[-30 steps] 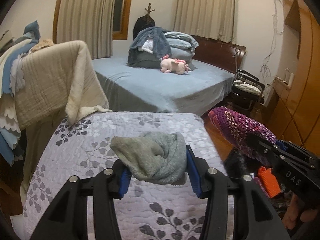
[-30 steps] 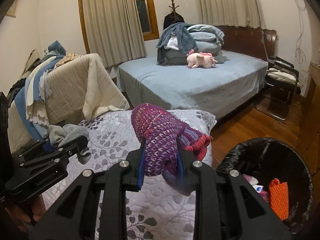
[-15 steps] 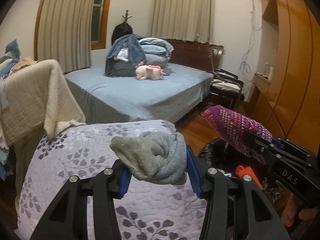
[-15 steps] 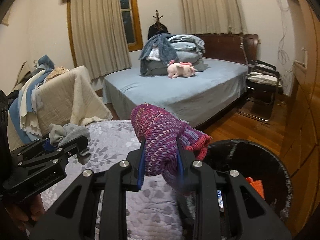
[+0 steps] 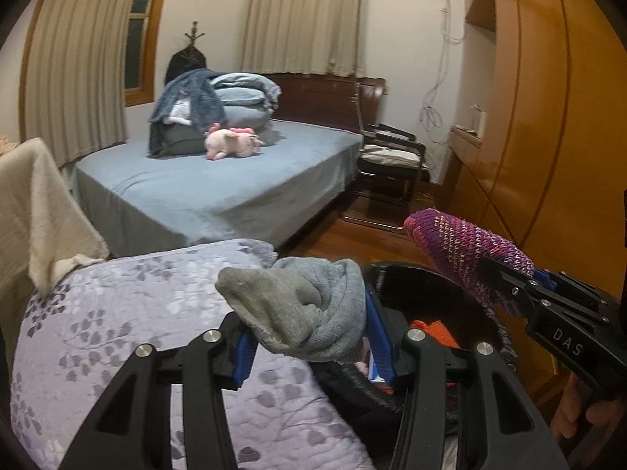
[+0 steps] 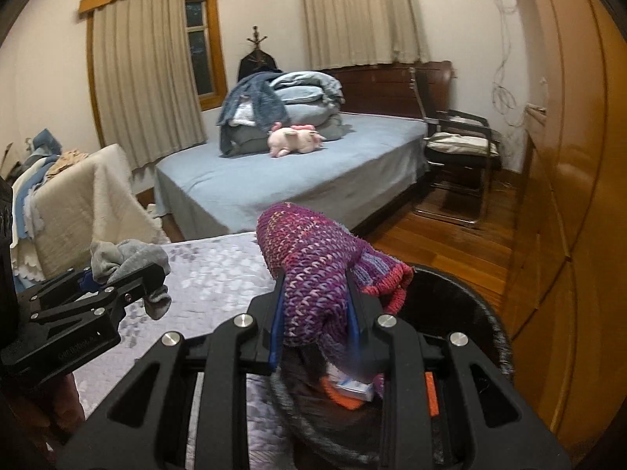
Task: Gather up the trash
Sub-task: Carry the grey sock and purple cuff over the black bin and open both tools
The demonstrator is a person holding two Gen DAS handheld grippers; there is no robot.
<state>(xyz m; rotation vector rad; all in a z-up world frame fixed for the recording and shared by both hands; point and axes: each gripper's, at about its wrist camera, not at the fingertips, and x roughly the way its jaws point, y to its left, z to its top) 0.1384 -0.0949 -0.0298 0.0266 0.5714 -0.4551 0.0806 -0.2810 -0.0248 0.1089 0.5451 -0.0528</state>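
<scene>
Item 1: left gripper [image 5: 309,337]. Jaws closed on a bunched grey sock [image 5: 298,309], pinched mid-bundle between the blue pads, toe end flopping to the left. Held above the near corner of the quilted purple bedspread [image 5: 117,321], right beside the rim of the black-lined bin [image 6: 482,313]. Judged: clamped around the thick part so the loose cloth cannot slip during carriage.

Item 2: right gripper [image 6: 313,325]. Jaws narrow, gripping a purple knitted sock [image 6: 313,270], cuff with red edging trailing right toward the bin. Held over the bin mouth; judged ready for release there.

Item 3: bin. On wooden floor, against the bedspread's edge. Contents visible: orange cloth [image 5: 435,331], a small white-and-blue packet [image 6: 350,385]; remainder dark, not legible.

Item 4: surroundings. Blue bed [image 5: 219,188] well beyond, pink plush toy [image 5: 233,145] on it; cream blanket [image 5: 35,211] draped at left; chair [image 6: 462,149] by the wall.

Status, judged: both pieces in transit to the bin, neither yet dropped. Risk: knit snagging on the pads at opening.
</scene>
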